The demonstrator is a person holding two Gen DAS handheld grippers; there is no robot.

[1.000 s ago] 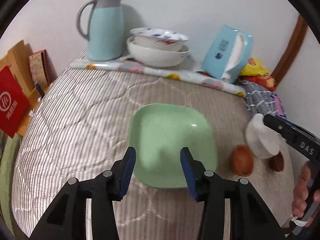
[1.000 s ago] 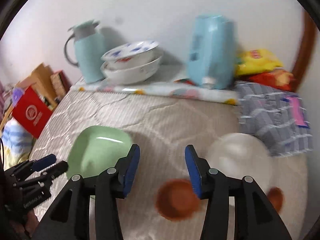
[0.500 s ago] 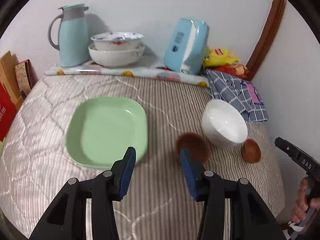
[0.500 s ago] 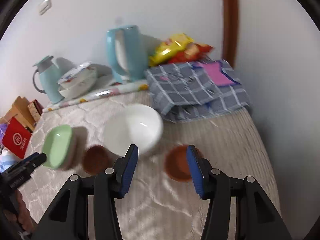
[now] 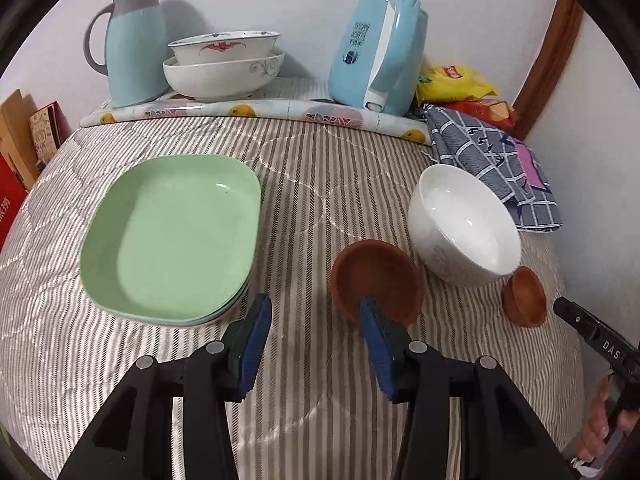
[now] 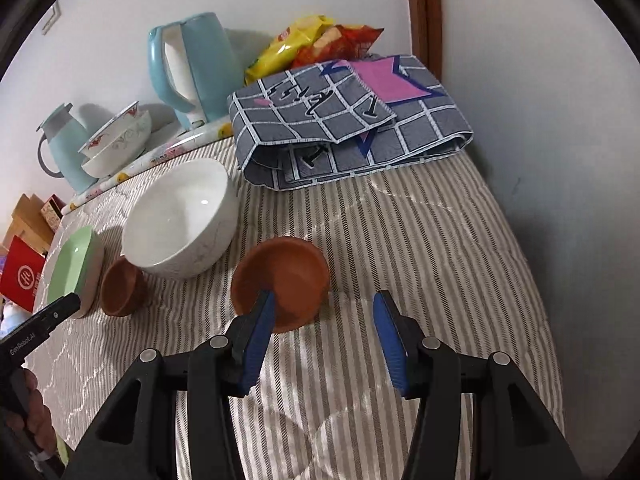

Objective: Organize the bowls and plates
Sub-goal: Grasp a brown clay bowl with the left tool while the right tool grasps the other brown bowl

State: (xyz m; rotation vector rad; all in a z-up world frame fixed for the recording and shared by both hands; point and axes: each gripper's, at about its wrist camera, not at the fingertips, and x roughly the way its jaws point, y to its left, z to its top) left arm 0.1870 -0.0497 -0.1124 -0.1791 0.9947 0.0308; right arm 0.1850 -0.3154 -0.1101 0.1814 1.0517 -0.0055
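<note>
Left gripper (image 5: 312, 344) at bottom centre of the left view: jaws wide, holding nothing. Its right pad overlaps the near rim of a brown saucer (image 5: 376, 282) just above it; can't tell if it touches.

Right gripper (image 6: 322, 340) at bottom centre of the right view: jaws wide too, nothing held. Its left pad sits over the near rim of the second brown saucer (image 6: 280, 282); contact unclear there as well.

The two saucers are separate, one on either side of the white bowl (image 5: 464, 222), which sits right of centre on the striped quilt (image 5: 312, 184). The bowl is close to both saucers; I can't tell whether they touch.

Left of centre in the left view: green plate (image 5: 172, 232), with the edge of another plate visible under it, so that pair already looks stacked.

Upper centre, far back by the wall: patterned bowl (image 5: 222, 46) nested in a larger white bowl (image 5: 222, 76), between the thermos jug (image 5: 134, 44) at upper left and the blue kettle (image 5: 378, 52).

My read: plates and back bowls are done; the saucers and the white bowl are still loose. Probably each arm takes a saucer next.
</note>
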